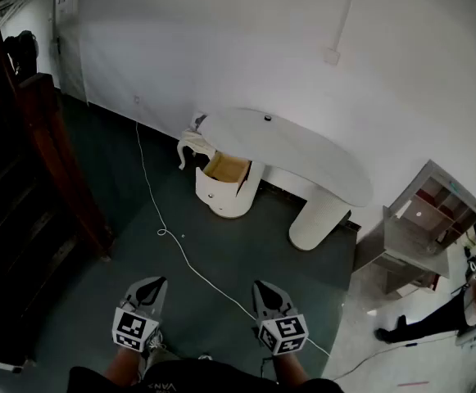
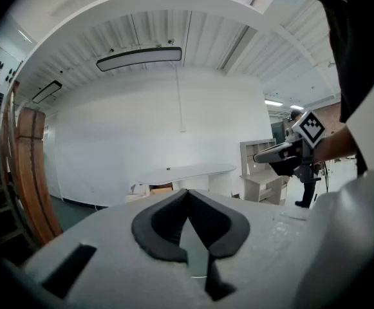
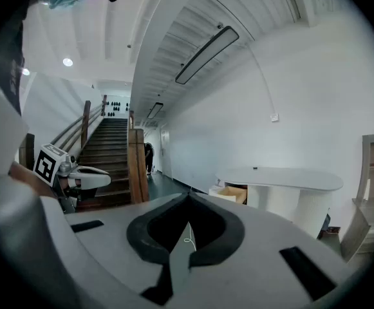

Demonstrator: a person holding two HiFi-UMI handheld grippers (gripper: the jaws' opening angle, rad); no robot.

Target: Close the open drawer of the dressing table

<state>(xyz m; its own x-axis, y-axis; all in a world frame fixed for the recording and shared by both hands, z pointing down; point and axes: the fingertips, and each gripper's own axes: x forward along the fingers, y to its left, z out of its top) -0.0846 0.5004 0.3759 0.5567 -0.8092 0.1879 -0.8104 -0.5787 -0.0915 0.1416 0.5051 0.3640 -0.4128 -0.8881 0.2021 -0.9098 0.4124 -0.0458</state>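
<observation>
A white dressing table (image 1: 303,150) with an oval top stands against the far wall. Its left rounded pedestal has an open drawer (image 1: 224,170) that shows a wooden inside. The table (image 2: 185,171) shows far off in the left gripper view, and the table (image 3: 283,177) with the open drawer (image 3: 235,194) in the right gripper view. My left gripper (image 1: 151,286) and right gripper (image 1: 264,288) are low in the head view, well short of the table, both shut with nothing between the jaws. Left gripper (image 2: 187,192) and right gripper (image 3: 188,197) tips meet.
A white cable (image 1: 176,244) runs across the dark green floor from the wall to between the grippers. A wooden stair rail (image 1: 53,150) stands at the left. A small open shelf unit (image 1: 422,219) stands right of the table. A person's foot (image 1: 397,330) is at right.
</observation>
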